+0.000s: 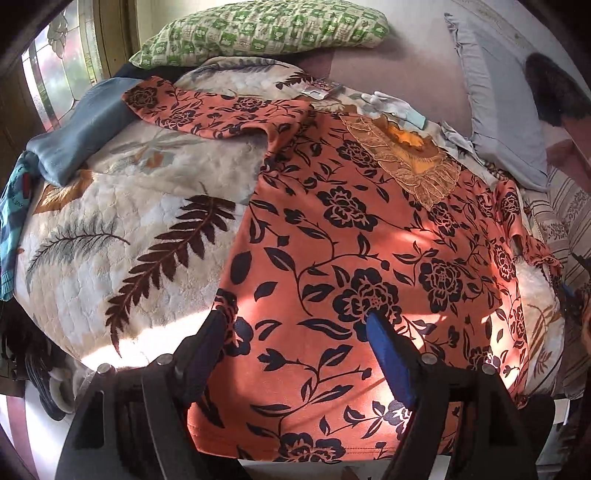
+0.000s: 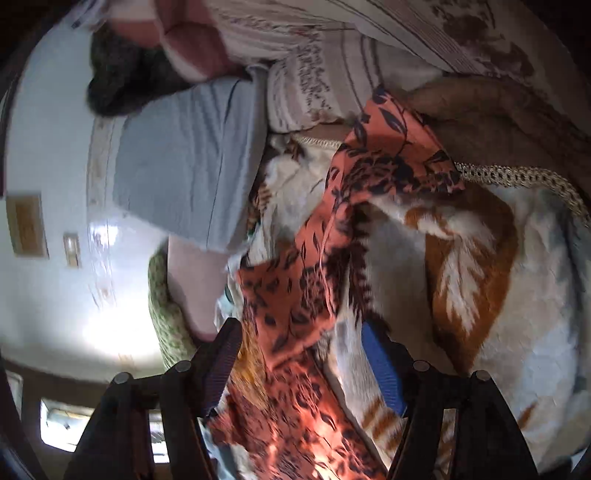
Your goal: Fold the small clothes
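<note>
Bed clutter, non-task items only.
Cream fleece blanket (image 1: pixel 122 229) with brown and grey fern-leaf print covers the bed; same blanket (image 2: pixel 480 295) in right wrist view, blurred, gold braided trim (image 2: pixel 517 179) along its edge. Green-and-white checked pillow (image 1: pixel 266 29) at the head, grey-blue frilled pillow (image 1: pixel 495 110) to its right. Blue-grey cloth (image 1: pixel 77 136) draped at left edge. Gold lace doily (image 1: pixel 406 158) and a white glove (image 1: pixel 388 99) near the pillows. Striped floral bedding (image 1: pixel 565 221) at far right. Stained-glass window (image 1: pixel 55 55) upper left.
</note>
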Available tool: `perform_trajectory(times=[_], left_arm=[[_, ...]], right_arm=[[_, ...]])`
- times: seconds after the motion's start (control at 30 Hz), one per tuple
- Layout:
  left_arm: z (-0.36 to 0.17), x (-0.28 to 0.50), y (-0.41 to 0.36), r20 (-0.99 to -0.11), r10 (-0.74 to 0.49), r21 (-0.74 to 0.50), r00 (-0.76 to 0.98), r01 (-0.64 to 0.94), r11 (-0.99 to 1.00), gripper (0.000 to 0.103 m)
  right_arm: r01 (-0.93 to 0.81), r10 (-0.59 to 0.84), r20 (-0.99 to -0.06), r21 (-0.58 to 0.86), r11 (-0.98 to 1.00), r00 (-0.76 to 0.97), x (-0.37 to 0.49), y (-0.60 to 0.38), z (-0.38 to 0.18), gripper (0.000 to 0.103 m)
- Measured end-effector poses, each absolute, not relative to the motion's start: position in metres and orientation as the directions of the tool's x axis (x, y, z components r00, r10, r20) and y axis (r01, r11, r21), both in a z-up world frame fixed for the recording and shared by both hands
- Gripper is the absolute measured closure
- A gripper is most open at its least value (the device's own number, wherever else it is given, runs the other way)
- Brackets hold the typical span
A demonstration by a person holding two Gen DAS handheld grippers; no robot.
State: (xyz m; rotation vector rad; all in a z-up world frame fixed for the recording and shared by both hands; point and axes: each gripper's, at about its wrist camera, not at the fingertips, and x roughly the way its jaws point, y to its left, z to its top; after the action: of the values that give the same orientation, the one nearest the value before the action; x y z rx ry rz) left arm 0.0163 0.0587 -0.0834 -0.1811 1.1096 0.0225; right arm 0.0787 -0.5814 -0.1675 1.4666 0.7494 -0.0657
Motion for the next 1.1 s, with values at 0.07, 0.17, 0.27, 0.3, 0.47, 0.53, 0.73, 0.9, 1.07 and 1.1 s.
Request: perform_trajectory(times=[0.07, 0.17, 0.27, 0.3, 0.47, 0.53, 0.73, 0.9, 1.07, 1.1], left_arm=[[-0.083, 0.011, 0.059, -0.898, -0.055, -0.114, 0.437, -0.111, 0.987, 0.024], [-0.085, 0.008, 0.075, -0.900, -0.046, -0.121, 0.433, -0.149, 0.981, 0.024], [-0.086, 0.001, 0.097, -0.890, -0.031, -0.138, 0.455, -0.205, 0.969, 0.024], [-0.088, -0.001, 0.103, -0.887, -0.026, -0.144, 0.461, -0.223, 0.964, 0.024], [-0.101, -0.001, 0.120, -0.894, -0.048, -0.184, 0.446, -0.269, 0.945, 0.024], [-0.100, -0.005, 0.121, -0.887, -0.054, -0.193, 0.458, -0.263, 0.945, 0.024], [-0.095, -0.015, 0.132, -0.878, -0.036, -0.190, 0.477, -0.278, 0.942, 0.024], [-0.097, -0.015, 0.146, -0.878, -0.046, -0.216, 0.477, -0.308, 0.927, 0.024], [-0.099, 0.002, 0.142, -0.869, -0.069, -0.242, 0.490, -0.300, 0.923, 0.024], [-0.100, 0.010, 0.136, -0.869, -0.079, -0.245, 0.488, -0.287, 0.926, 0.024]], right_arm=[[0.514, 0.351, -0.493, 0.857, 0.038, 0.796, 0.100, -0.600, -0.193, 0.032], [0.543, 0.241, -0.515, 0.837, -0.063, 0.823, 0.120, -0.624, -0.218, 0.034], [0.644, 0.164, -0.644, 0.762, 0.061, 0.747, 0.148, -0.634, -0.212, 0.090], [0.671, 0.138, -0.691, 0.722, 0.166, 0.710, 0.159, -0.635, -0.198, 0.095], [0.369, 0.177, -0.610, 0.657, 0.657, 0.772, 0.224, -0.522, -0.068, 0.096], [0.205, 0.256, -0.546, 0.645, 0.736, 0.798, 0.240, -0.454, -0.023, 0.096], [-0.087, 0.501, -0.475, 0.658, 0.748, 0.724, 0.270, -0.258, 0.015, 0.095], [-0.157, 0.671, -0.589, 0.688, 0.709, 0.450, 0.279, -0.125, -0.075, 0.016], [-0.102, 0.744, -0.542, 0.777, 0.621, 0.391, 0.224, -0.151, -0.127, 0.016], [-0.084, 0.741, -0.527, 0.789, 0.609, 0.416, 0.215, -0.167, -0.127, 0.016]])
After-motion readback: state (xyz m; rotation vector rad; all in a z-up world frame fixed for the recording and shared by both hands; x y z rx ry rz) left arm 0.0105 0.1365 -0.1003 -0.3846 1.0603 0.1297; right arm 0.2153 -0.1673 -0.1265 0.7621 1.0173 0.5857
